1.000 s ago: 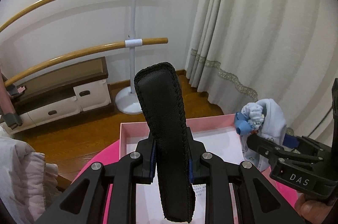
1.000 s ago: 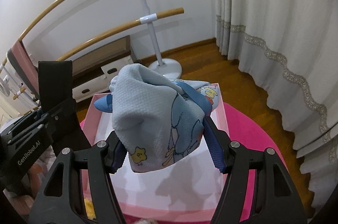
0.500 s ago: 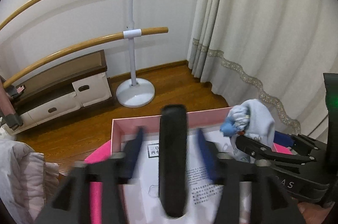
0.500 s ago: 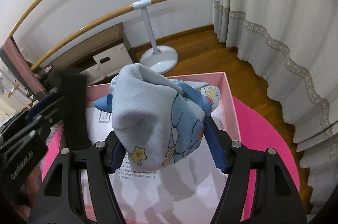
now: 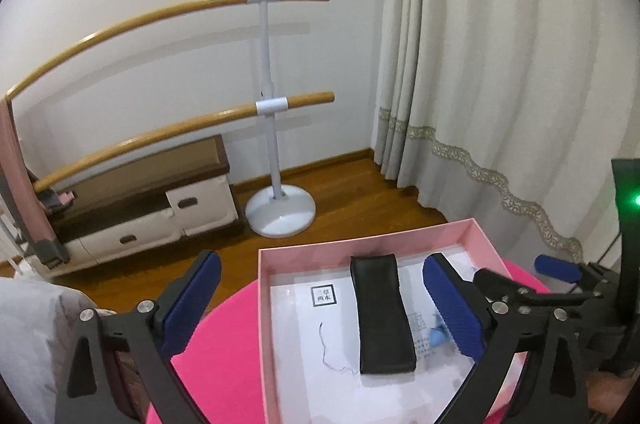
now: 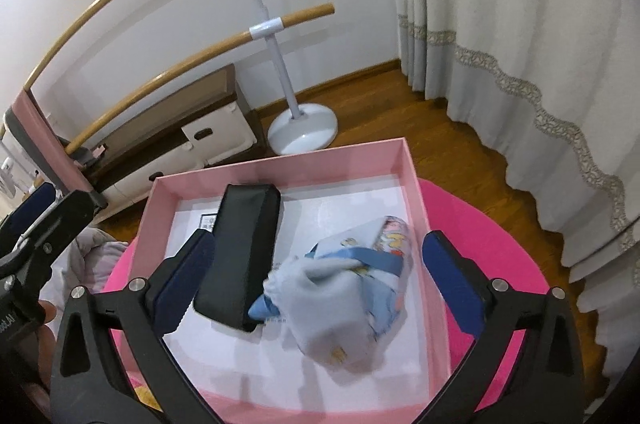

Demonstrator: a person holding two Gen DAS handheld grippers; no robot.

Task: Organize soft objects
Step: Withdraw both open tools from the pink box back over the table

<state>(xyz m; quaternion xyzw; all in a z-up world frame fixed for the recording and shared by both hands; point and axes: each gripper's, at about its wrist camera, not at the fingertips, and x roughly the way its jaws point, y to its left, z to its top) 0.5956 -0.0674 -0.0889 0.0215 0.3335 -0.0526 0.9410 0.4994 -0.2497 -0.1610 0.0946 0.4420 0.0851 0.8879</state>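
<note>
A black padded case lies flat in the pink box on white paper. My left gripper is open and empty above the box's left side. In the right wrist view the same case lies left of a light blue printed cloth bundle, which is in the box and looks blurred. My right gripper is open above both. A bit of the blue cloth shows by the left gripper's right finger.
The box sits on a round hot-pink table. Behind stand a ballet barre on a white base, a low cabinet and cream curtains. Pale fabric lies at the left.
Both grippers opened. The black case dropped from the left gripper into the box, and the blue cloth bundle left the right gripper and landed beside it.
</note>
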